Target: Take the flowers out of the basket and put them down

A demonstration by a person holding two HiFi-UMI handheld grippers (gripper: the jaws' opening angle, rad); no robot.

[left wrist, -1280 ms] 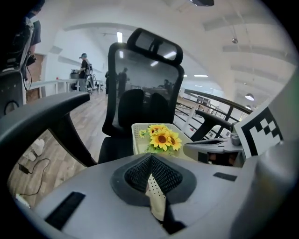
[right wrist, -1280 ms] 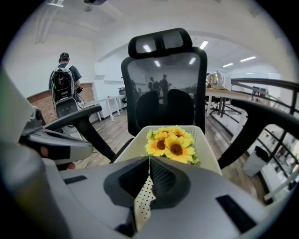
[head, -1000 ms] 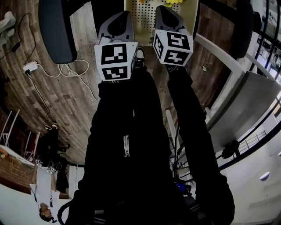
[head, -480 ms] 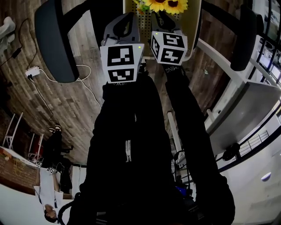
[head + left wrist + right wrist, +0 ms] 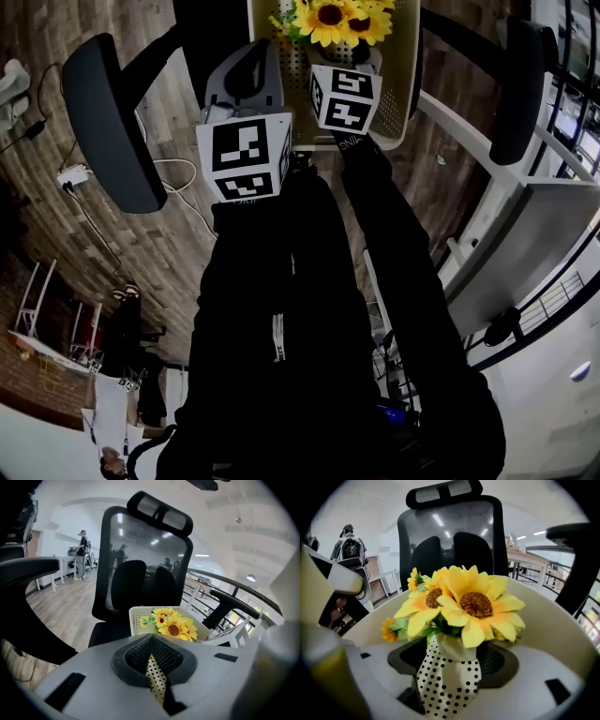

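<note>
A bunch of yellow sunflowers (image 5: 342,17) stands in a cream perforated basket (image 5: 405,84) on the seat of a black office chair. My right gripper (image 5: 345,52) reaches into the basket from the near side. In the right gripper view its dotted pads (image 5: 426,677) sit against both sides of the bouquet's pale stem base, and the sunflowers (image 5: 459,604) fill the view just above the gripper (image 5: 450,658). My left gripper (image 5: 249,56) hovers to the left of the basket, short of it, shut and empty. From the left gripper (image 5: 151,660) the sunflowers (image 5: 173,626) and basket (image 5: 136,618) lie ahead, slightly right.
The chair's armrests (image 5: 103,122) (image 5: 514,84) flank the basket, and its mesh backrest (image 5: 140,564) rises behind. A white railing (image 5: 478,122) runs at the right over wooden floor, with a cable and plug (image 5: 70,150) lying at the left. A person (image 5: 83,550) stands far off.
Both grippers have moved forward toward the basket. The right one went from shut and well short of the flowers to having its pads round the bouquet's base.
</note>
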